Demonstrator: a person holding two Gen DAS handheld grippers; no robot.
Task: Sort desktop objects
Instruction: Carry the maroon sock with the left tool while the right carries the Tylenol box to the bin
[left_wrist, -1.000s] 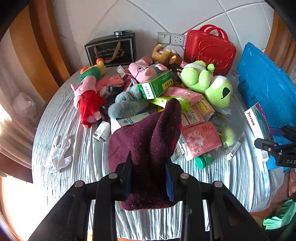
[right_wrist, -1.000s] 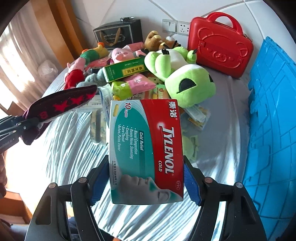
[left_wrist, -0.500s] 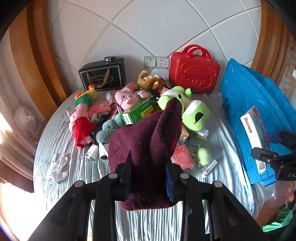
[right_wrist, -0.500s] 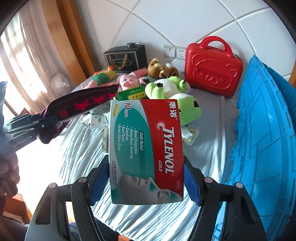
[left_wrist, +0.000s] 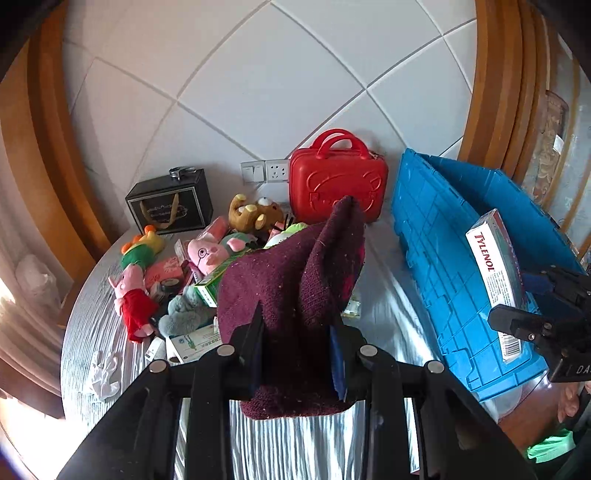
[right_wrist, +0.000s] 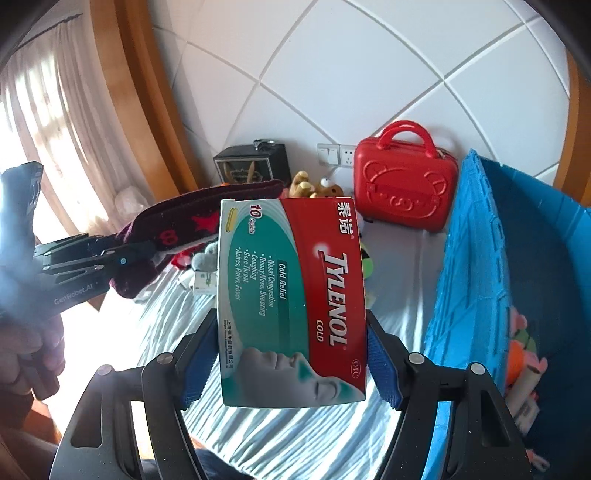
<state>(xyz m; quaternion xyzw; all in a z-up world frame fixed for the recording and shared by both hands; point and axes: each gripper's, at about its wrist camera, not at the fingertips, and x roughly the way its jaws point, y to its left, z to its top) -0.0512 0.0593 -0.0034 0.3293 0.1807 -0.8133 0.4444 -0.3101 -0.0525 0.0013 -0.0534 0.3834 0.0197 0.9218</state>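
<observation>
I have both tools loaded and raised clear of the table (left_wrist: 280, 443). My left gripper (left_wrist: 295, 332) is clamped on a maroon knit hat (left_wrist: 295, 284); the pads pinch the fabric low down, so the crown stands up and partly blocks the far clutter from that camera. My right gripper (right_wrist: 291, 354) is closed on a Tylenol box (right_wrist: 291, 295), jaws against its two long edges, printed face toward the lens. I judge this edge grip suits a flat carton: it cannot pivot and will drop clean when released.

The blue crate (right_wrist: 476, 266) stands at the right with its lid folded open; from the right wrist view a few soft items already lie inside at the near right. The box sits just left of the crate wall, so I judge it is bound there. Where the hat goes I cannot tell.

Unsorted goods lie at the far left: plush pigs (left_wrist: 133, 295), a brown bear (left_wrist: 255, 214), small cartons. The red case (left_wrist: 338, 177) and black gift box (left_wrist: 170, 203) stand against the wall.

Risk: limp fabric may snag on release.
</observation>
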